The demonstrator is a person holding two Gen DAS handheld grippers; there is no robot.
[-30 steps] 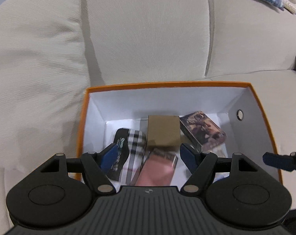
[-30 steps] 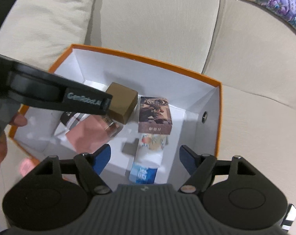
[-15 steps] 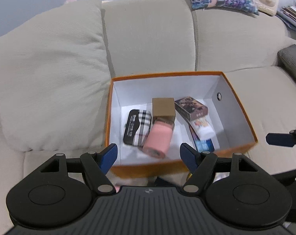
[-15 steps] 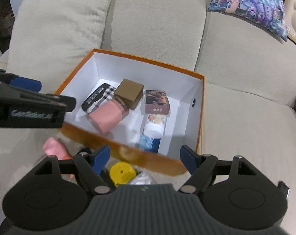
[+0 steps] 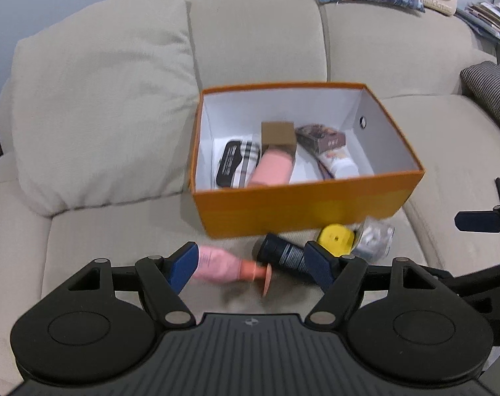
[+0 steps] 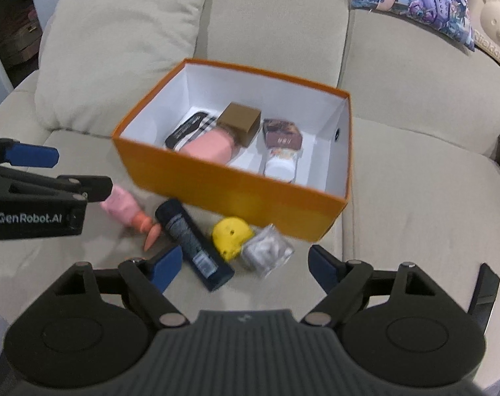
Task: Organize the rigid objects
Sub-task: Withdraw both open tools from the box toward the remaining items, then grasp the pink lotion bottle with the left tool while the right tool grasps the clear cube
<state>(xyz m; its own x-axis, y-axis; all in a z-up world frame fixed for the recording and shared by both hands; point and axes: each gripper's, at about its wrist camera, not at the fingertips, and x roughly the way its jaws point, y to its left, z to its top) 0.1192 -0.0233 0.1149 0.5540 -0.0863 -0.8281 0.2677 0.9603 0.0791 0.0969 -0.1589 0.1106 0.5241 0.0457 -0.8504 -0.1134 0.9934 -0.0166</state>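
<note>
Both the left gripper and right gripper hang spread wide, holding nothing. Just beyond them on the beige sofa cushion lie a pink bottle, dark tube, yellow round piece and clear crinkled packet (all near the orange cardboard box).

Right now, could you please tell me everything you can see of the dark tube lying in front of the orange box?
The dark tube is a long, slim black or navy container, plastic by its look, with a grey printed label and a white barcode patch near its flat end. It lies on its side on the beige sofa cushion, angled away from the orange box, between the pink bottle and the yellow object. Neither gripper holds it.
</note>
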